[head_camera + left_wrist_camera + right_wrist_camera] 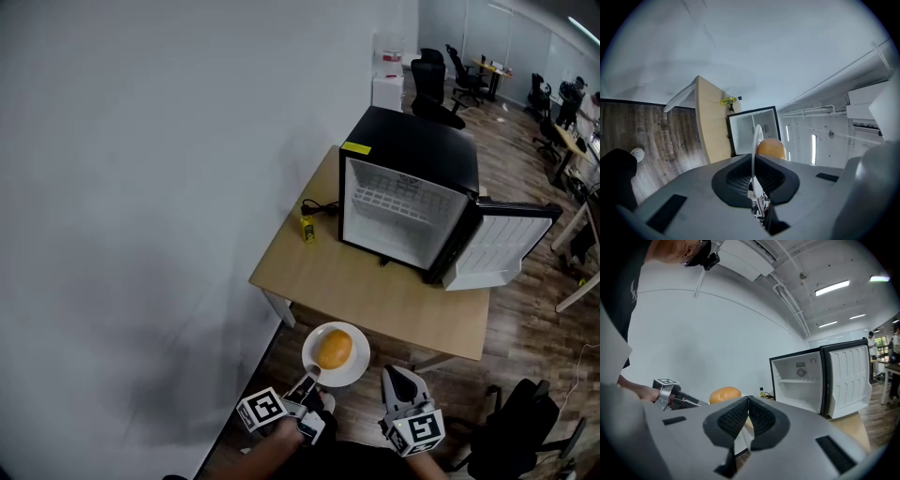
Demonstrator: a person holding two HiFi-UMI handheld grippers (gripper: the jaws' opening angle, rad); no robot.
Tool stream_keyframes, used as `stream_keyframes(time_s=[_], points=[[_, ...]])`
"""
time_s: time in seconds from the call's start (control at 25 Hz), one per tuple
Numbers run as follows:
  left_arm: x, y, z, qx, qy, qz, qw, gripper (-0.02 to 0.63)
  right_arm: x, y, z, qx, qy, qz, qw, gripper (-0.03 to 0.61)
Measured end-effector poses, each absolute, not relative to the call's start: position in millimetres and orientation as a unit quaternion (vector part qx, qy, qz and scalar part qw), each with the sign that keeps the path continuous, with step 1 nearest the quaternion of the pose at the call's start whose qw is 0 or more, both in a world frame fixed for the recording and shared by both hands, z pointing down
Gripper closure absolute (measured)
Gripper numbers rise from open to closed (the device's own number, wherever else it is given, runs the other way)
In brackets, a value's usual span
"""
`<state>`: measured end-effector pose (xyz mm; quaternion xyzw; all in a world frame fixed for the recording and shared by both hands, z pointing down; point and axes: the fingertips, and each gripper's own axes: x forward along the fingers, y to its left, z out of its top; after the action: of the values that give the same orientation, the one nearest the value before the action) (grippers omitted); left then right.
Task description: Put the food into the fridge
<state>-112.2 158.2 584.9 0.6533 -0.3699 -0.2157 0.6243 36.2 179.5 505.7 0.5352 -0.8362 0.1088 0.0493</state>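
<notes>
Far left, a plain white wall [141, 187] fills the head view. At the bottom, the left gripper [309, 378] has its jaws clamped narrow on the near rim of a white plate [357, 367]. Right in the middle of that plate sits the food [335, 349], a round golden-orange lump. Plate and food are out in front of the counter's [375, 291] near edge, well short of the fridge [412, 141].

In the left gripper view the plate [757, 136] shows edge-on between the pads. The food [771, 148] bulges just to its right, and the fridge [740, 131] lies straight beyond.

Just beside it, the right gripper [398, 374] has its jaws pressed together with nothing between them. The right gripper view shows the two black pads meeting at the tip [748, 401]. The food [724, 394] peeks over the housing to their left.

Up on the counter, a small yellow bottle [307, 228] stands at the wall-side edge beside a black cable [323, 207]. To its right is the black fridge, white inside, with a wire shelf [398, 202] across the upper part. Its door [497, 246] is swung wide to the right, past the counter's edge. Far right there is wood floor [525, 309], and black office chairs [433, 80] stand in the background.
</notes>
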Motion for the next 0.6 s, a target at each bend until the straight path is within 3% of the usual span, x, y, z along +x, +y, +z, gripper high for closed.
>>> stream_keyframes(time_s=[0.6], points=[[-107,55,596,0.667,-0.327,-0.18,0.645,0.595,17,78,500,0.576,-0.812,0.085,0.037,0.518]])
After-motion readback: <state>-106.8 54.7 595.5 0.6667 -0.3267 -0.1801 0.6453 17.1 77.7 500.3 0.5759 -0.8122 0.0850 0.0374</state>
